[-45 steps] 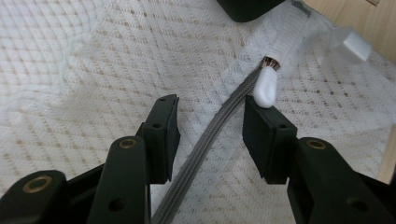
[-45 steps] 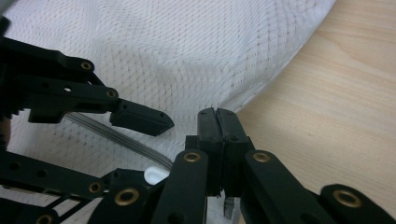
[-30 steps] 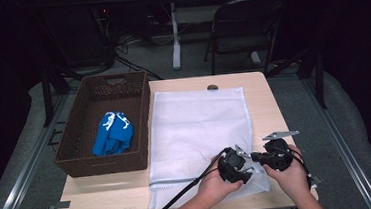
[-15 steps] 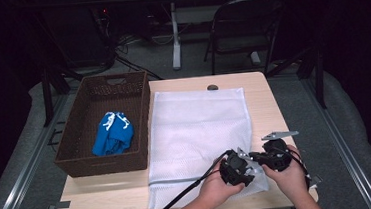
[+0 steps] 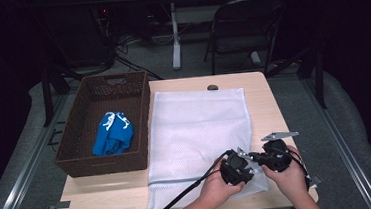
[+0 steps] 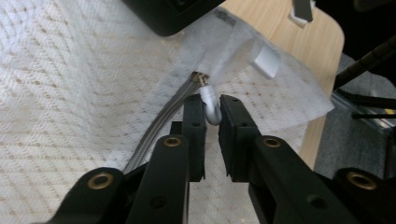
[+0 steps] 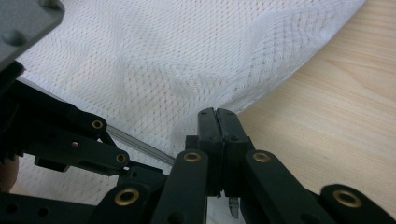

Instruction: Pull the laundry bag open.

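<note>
Zipper pull (image 6: 211, 103) is sitting at the near right corner of the mesh laundry bag (image 5: 200, 128), between the jaws of the left gripper (image 6: 212, 112), which are nipping it. Zipper track (image 6: 159, 126) is running leftward along the bag's near edge. Right gripper (image 7: 218, 122) is clamping the mesh corner just beside, bracing it on the table (image 5: 268, 98).

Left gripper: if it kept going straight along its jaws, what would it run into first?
The left gripper already has the zipper pull between its jaws; straight ahead lies the mesh bag's folded corner, then probably the black body of the right gripper. Depth is unclear.
</note>
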The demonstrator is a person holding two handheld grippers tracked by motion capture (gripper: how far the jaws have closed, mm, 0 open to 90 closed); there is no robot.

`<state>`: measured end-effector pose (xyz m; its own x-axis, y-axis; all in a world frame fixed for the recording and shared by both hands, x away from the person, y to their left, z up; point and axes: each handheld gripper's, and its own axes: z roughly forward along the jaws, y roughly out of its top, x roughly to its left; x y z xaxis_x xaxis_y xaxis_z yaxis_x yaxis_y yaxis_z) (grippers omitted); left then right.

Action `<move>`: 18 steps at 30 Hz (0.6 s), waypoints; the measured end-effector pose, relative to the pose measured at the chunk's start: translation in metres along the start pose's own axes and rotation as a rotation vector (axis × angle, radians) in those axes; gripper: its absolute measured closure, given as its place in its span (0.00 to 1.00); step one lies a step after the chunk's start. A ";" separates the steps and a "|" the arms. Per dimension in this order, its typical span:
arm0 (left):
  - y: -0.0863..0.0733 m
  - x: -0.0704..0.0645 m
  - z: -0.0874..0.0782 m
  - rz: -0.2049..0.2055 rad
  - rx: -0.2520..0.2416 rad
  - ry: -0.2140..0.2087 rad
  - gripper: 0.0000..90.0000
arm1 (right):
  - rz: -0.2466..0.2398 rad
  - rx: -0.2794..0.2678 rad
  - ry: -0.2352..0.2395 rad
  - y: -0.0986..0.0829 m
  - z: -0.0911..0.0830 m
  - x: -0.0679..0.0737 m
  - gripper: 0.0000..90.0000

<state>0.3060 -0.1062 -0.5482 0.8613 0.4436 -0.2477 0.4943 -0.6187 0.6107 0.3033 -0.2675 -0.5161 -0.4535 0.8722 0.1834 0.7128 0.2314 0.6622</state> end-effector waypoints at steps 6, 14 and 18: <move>0.000 0.001 -0.001 -0.013 0.006 0.006 0.96 | -0.004 -0.005 0.003 -0.001 0.000 0.000 1.00; 0.000 -0.002 -0.001 0.030 0.005 0.046 0.94 | -0.003 -0.009 0.006 -0.001 -0.001 0.002 1.00; 0.000 -0.002 0.001 0.038 0.010 0.047 0.94 | -0.003 -0.008 0.007 -0.002 0.000 0.003 1.00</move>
<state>0.3044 -0.1075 -0.5480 0.8732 0.4492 -0.1888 0.4626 -0.6423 0.6111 0.3007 -0.2655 -0.5168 -0.4597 0.8683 0.1864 0.7068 0.2307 0.6687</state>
